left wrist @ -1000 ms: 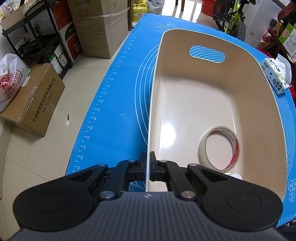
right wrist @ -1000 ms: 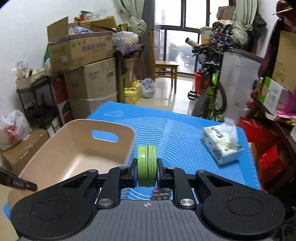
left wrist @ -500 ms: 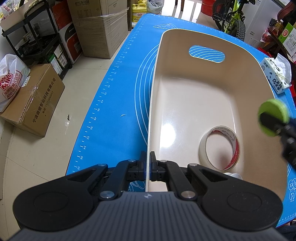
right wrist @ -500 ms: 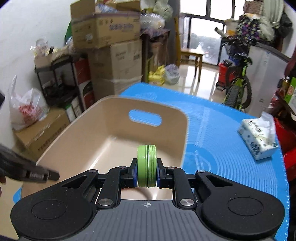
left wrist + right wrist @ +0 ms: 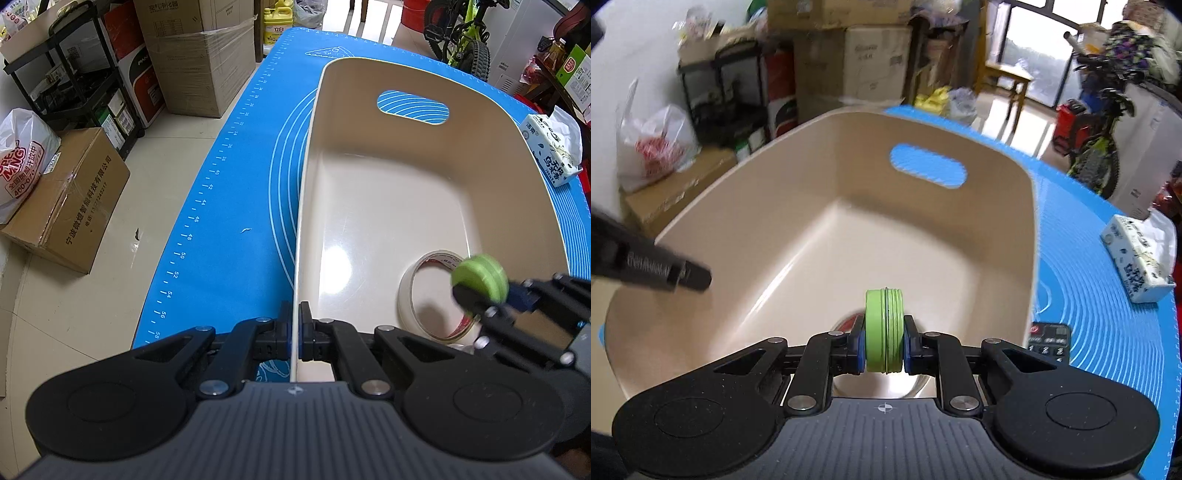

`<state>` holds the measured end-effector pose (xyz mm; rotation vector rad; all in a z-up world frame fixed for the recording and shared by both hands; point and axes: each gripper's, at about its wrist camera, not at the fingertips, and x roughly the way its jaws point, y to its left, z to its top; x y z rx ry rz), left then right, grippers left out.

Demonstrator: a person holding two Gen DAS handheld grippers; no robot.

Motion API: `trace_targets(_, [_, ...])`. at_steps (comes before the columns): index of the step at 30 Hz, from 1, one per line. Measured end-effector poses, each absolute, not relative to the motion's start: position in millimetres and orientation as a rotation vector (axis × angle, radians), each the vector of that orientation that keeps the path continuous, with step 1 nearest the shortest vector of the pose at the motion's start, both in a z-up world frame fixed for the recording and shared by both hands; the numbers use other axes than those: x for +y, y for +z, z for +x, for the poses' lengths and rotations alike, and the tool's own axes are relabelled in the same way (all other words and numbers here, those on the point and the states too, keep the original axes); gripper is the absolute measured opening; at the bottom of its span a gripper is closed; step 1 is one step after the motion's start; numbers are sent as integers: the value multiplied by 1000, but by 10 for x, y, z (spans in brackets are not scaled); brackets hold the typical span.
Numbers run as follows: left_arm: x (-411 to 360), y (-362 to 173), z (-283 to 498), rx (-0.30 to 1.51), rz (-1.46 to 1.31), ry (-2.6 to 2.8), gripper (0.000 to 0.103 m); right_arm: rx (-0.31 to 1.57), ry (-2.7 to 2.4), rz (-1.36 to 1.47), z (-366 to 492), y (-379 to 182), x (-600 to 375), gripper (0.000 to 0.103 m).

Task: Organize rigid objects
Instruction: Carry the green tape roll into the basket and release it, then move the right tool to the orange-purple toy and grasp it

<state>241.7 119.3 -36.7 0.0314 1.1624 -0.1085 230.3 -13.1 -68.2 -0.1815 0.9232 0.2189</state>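
Note:
A beige plastic bin (image 5: 406,81) with a handle slot stands on the blue mat (image 5: 236,206). My left gripper (image 5: 295,328) is shut on the bin's near left rim. A roll of tape (image 5: 410,295) lies on the bin floor at the near right. My right gripper (image 5: 884,347) is shut on a round green tin (image 5: 884,328), held on edge inside the bin just above the tape roll. In the left wrist view the green tin (image 5: 480,275) hangs over the roll's right side. The right wrist view shows the bin wall (image 5: 812,177) and a left finger (image 5: 665,271) on the rim.
A tissue pack (image 5: 550,155) lies on the mat to the right of the bin. A dark keypad device (image 5: 1051,341) sits on the mat by the bin's near right corner. Cardboard boxes (image 5: 74,206), a shelf and a white bag stand on the floor to the left.
My right gripper has carried the green tin leftward from over the mat, over the bin's right rim and down toward the tape roll, rolling a little. The left gripper has kept still on the rim.

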Motion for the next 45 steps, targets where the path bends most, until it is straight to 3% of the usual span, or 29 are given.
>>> trace_targets(6, [1189, -368, 2416, 1162, 32, -108, 4, 948, 226, -190, 2289, -712, -97, 29])
trace_targets(18, [1180, -364, 2418, 1162, 32, -108, 4, 850, 230, -133, 2149, -468, -160, 66])
trace_targets(36, [1175, -360, 2419, 1162, 32, -109, 4, 735, 75, -11, 1733, -56, -1121, 72])
trace_targets(45, [1174, -364, 2416, 1162, 31, -108, 4, 833, -32, 38, 1411, -350, -1655, 75])
